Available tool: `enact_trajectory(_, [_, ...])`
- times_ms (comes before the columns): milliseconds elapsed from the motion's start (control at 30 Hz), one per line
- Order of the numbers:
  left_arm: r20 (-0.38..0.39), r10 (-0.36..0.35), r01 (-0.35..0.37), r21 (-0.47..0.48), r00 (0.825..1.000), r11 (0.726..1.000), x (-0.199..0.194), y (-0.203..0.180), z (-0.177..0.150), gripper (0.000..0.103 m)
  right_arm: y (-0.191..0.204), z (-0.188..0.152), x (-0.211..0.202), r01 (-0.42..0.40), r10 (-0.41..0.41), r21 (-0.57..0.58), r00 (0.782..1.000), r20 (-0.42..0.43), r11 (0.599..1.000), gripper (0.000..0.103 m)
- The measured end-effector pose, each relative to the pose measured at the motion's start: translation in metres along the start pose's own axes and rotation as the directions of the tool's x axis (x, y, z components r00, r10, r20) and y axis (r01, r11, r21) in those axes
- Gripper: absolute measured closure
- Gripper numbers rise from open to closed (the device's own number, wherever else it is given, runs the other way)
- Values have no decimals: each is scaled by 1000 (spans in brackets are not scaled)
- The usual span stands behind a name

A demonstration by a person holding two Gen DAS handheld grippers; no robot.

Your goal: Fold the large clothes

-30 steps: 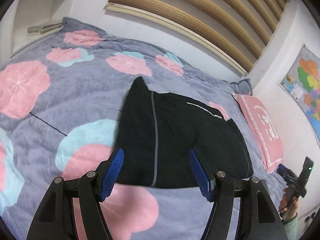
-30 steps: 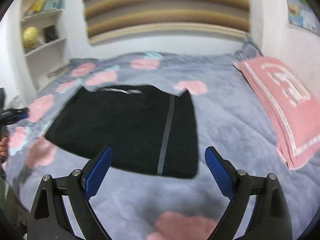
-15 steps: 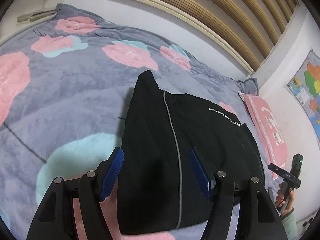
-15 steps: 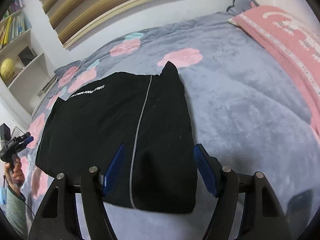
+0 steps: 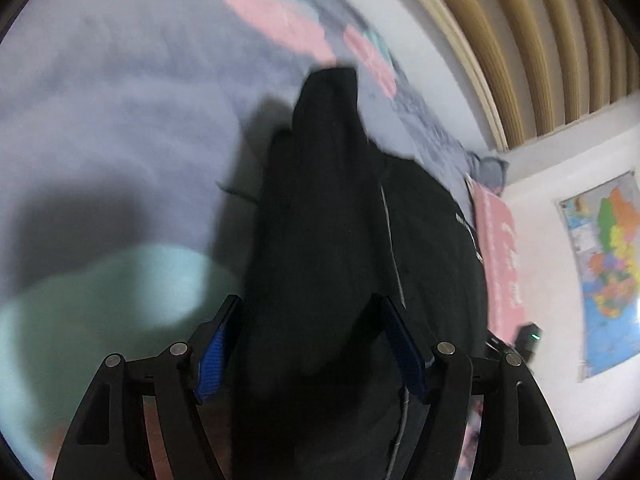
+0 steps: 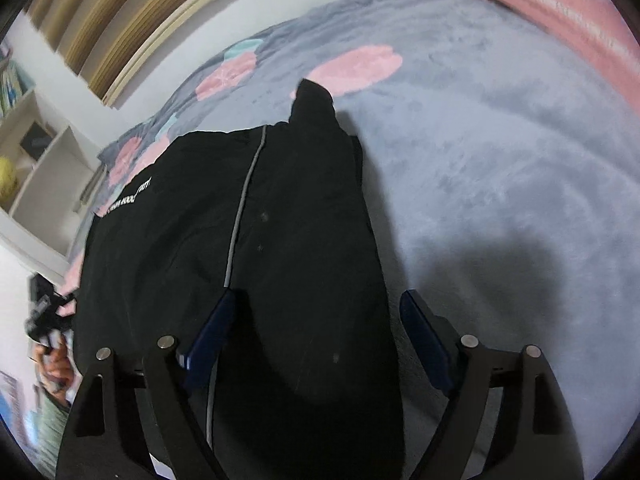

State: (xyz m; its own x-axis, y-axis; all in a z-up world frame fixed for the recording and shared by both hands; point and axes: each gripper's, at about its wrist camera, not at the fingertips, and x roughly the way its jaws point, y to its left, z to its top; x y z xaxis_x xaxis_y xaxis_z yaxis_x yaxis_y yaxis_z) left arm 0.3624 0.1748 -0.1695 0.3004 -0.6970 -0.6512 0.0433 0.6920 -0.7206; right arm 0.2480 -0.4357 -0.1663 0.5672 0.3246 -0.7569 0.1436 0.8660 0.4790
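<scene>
A black garment (image 5: 320,200) with a thin grey stripe (image 6: 240,216) and white lettering lies folded on the flowered grey blanket (image 5: 100,120). In the left wrist view my left gripper (image 5: 308,304) hovers low over the garment's left edge, its jaws wide and opening a little, with cloth lying between the blue pads but not pinched. In the right wrist view my right gripper (image 6: 318,296) straddles the garment's (image 6: 300,220) right edge, one pad over cloth, the other over the blanket (image 6: 500,160). Its jaws are opening and nothing is pinched.
A pink pillow (image 6: 560,8) lies at the bed's right side, also the pillow (image 5: 496,240) under a wall map (image 5: 604,264). A slatted headboard (image 5: 540,40) runs along the far side. White shelves (image 6: 40,184) stand at the left. A person's hand (image 6: 56,360) shows at the lower left.
Both grippers have dropped and moved forward onto the garment, which now fills the space between their jaws. The views have rolled, and the right jaws narrowed, then widened.
</scene>
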Motion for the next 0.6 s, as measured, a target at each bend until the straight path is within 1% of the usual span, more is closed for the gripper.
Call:
enact_trajectory(33, [-23,-30,29,-20,999,999,6,3,2,31,-5,2,4,-28,28,27,1000,-13,999,17])
enact_trajectory(67, [-26,-41,39,-44,999,998,10,5,4,31,-11,5,8,-57,58,55,998,-24,997,17])
enact_trajectory(133, [-22,-51,50,-55,998,997,15,6,7,32,-21,7,16,-106,111,108,993,-45,988,17])
enact_trajectory(167, [-17,-55,54,-59,998,997,15,6,7,33,-23,7,18,-117,123,118,991,-50,986,17])
enact_trajectory(200, [-20,-60,59,-62,998,996,15,4,6,39,-24,8,20,-129,136,118,989,-57,985,17])
enact_trajectory(267, [-18,-55,54,-43,998,998,14,0,5,44,-21,10,20,-139,145,94,987,-64,986,19])
enact_trajectory(367, [-33,-28,27,-34,999,999,18,-6,7,45,-17,16,29,-163,170,87,982,-85,983,19])
enact_trajectory(400, [-40,-23,22,-45,999,999,21,-6,8,43,-17,20,35,-165,174,93,980,-95,982,19])
enact_trajectory(433, [-46,-27,23,-77,999,997,23,-3,10,38,-18,22,38,-167,176,98,979,-100,981,19])
enact_trajectory(500, [-53,-38,32,-122,998,992,30,1,13,37,-19,26,47,-182,194,111,974,-113,977,19])
enact_trajectory(533, [-48,-37,31,-119,998,992,32,0,12,38,-17,28,49,-184,197,113,973,-119,976,19])
enact_trajectory(567, [-37,-27,23,-104,999,994,33,-3,11,39,-15,29,50,-181,193,105,974,-120,978,30])
enact_trajectory(600, [-21,-15,13,-77,1000,997,31,-7,8,48,-12,28,49,-191,200,90,973,-113,977,36])
